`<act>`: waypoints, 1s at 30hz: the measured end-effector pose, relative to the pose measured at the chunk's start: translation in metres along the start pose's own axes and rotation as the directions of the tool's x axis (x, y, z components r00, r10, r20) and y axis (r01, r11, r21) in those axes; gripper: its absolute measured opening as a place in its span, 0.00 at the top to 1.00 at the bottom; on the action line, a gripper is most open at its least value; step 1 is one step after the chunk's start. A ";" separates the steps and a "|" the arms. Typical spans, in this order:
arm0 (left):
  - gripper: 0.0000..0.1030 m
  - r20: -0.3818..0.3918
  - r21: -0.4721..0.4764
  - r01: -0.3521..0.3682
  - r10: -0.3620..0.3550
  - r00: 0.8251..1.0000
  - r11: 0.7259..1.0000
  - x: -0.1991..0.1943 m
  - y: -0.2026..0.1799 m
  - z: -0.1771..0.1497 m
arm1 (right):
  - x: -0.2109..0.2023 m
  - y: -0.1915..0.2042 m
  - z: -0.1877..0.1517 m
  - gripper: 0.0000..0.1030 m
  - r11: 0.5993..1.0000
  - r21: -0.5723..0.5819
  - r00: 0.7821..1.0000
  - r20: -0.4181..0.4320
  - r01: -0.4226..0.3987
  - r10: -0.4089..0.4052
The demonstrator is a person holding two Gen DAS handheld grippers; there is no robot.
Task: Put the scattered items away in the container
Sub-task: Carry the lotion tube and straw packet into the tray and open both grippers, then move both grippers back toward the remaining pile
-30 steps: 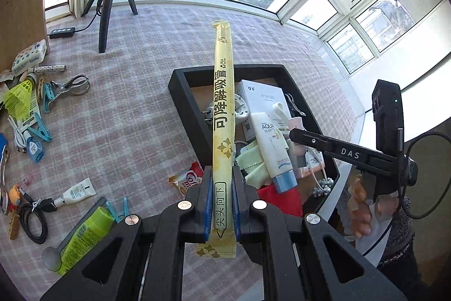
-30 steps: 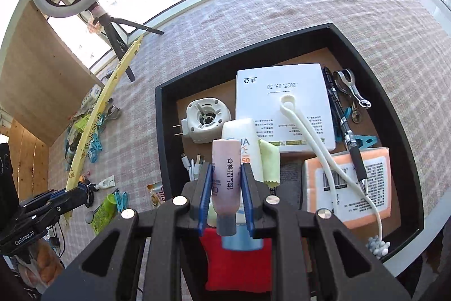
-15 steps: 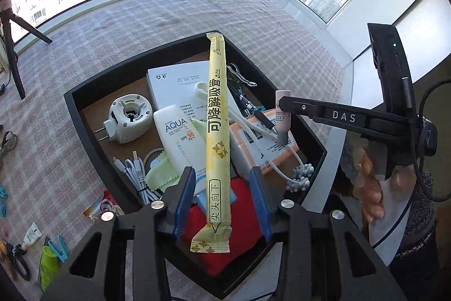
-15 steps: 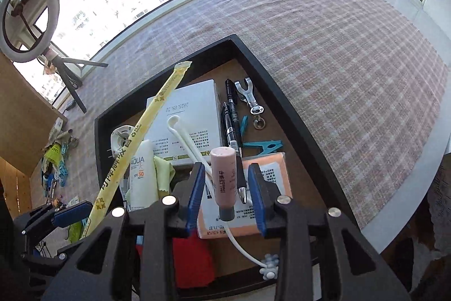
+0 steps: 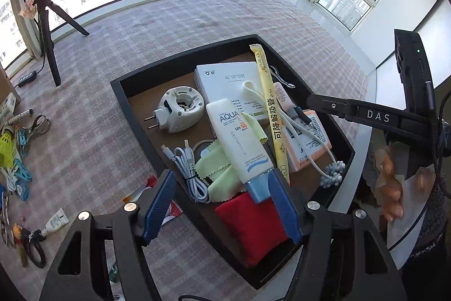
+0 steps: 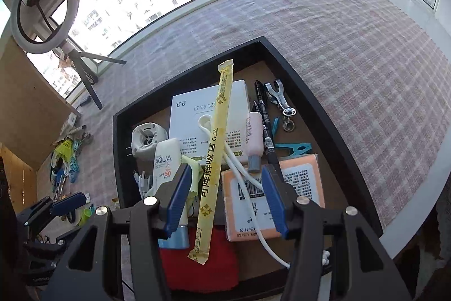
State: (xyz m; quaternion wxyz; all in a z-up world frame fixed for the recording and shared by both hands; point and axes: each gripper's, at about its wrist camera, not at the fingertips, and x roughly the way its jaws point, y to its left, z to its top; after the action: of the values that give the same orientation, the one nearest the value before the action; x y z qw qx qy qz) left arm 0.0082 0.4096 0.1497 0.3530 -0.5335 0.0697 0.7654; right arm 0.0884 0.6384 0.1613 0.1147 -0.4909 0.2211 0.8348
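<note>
Scattered items still lie on the checked tablecloth (image 5: 93, 131) to your left: a yellow shuttlecock (image 5: 6, 151), blue clothes pegs (image 5: 21, 177), a small white tube (image 5: 56, 220) and a green bottle (image 6: 84, 215) among them, well apart from the container. That container, a black tray (image 5: 124, 100), sits at the table's near edge and is already crowded.

Your left gripper (image 5: 222, 202) hangs over the tray's near corner with its blue pads spread wide; nothing is pinched between them, and the jaws have just been opening. The long yellow straw packet (image 6: 214, 157) lies inside the tray, slanting across the white box (image 6: 194, 109) and the white cable (image 6: 239, 168), its lower end on the red pouch (image 5: 251, 224).

Your right gripper (image 6: 222, 199) is also spread, its jaws having just been opening, with nothing gripped. The pink bottle (image 6: 253, 137) lies in the tray beside the black pens (image 6: 263, 114), its grey cap towards you, touching the white box's edge.

The AQUA sunscreen tube (image 5: 236, 140) rests over the pale green cloth (image 5: 214, 168), next to the round white plug-in device (image 5: 180, 109). An orange packet (image 6: 298, 188) fills the tray's right side, with a metal wrench (image 6: 279, 98) and a teal peg (image 6: 296, 148) beyond it. A ring light on a tripod (image 6: 46, 4) stands by the window.
</note>
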 end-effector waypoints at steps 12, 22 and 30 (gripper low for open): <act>0.46 0.015 -0.213 -0.181 0.189 0.982 0.960 -0.063 0.168 -0.084 | 0.036 0.125 -0.027 0.50 0.933 -0.315 0.984 -0.105 -0.171 0.145; 0.63 -0.046 -0.181 -0.175 0.170 0.984 0.968 -0.053 0.198 -0.136 | 0.086 0.220 -0.079 0.52 0.824 -0.480 0.934 -0.322 -0.300 0.153; 0.69 -0.100 -0.089 -0.164 0.155 0.983 0.982 -0.014 0.181 -0.138 | 0.114 0.247 -0.105 0.63 0.811 -0.474 0.897 -0.422 -0.344 0.134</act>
State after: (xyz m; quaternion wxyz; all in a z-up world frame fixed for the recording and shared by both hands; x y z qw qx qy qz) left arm 0.0057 0.2026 0.0548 0.2606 -0.5776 0.0911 0.7682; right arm 0.0119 0.3689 0.0811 -0.1787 -0.6186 0.0572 0.7630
